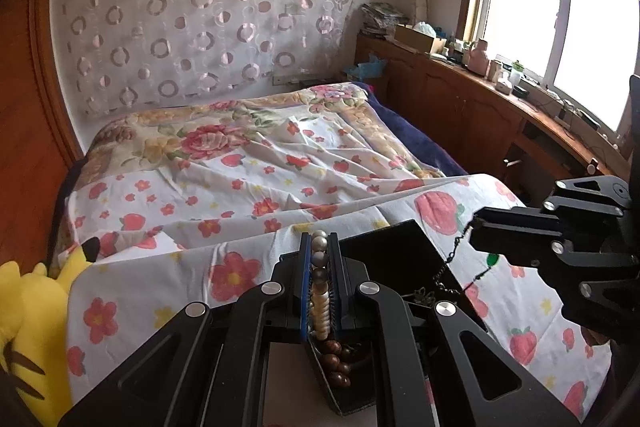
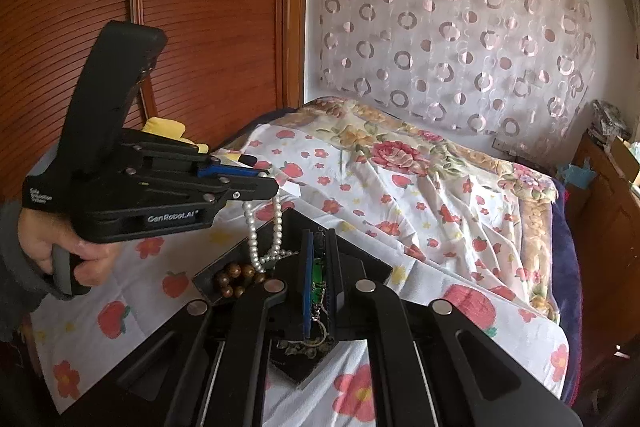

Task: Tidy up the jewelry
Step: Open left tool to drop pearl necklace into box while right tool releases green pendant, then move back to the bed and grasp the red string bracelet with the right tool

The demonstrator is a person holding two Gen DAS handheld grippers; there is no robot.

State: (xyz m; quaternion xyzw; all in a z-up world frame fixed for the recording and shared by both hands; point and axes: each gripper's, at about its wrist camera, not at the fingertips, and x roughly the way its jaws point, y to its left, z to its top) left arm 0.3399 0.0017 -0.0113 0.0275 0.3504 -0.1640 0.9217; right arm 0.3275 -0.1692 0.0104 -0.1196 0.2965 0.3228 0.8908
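Note:
A black tray (image 1: 400,247) lies on the bed's flowered sheet; it also shows in the right wrist view (image 2: 372,267). My left gripper (image 1: 319,247) is shut on a white pearl necklace (image 1: 320,291), which hangs in a loop over the tray (image 2: 262,239). Brown wooden beads (image 1: 336,363) lie in the tray under it (image 2: 236,277). My right gripper (image 2: 320,251) is shut on a dark chain necklace with green stones (image 2: 318,279). Its chain (image 1: 454,255) hangs down to the tray, with a metal pendant (image 2: 308,345) on the tray.
The bed (image 1: 260,163) fills the middle. A yellow plush toy (image 1: 28,327) lies at its left edge. A wooden cabinet with clutter (image 1: 480,95) runs under the window on the right. A wooden wardrobe (image 2: 180,7) stands at the left.

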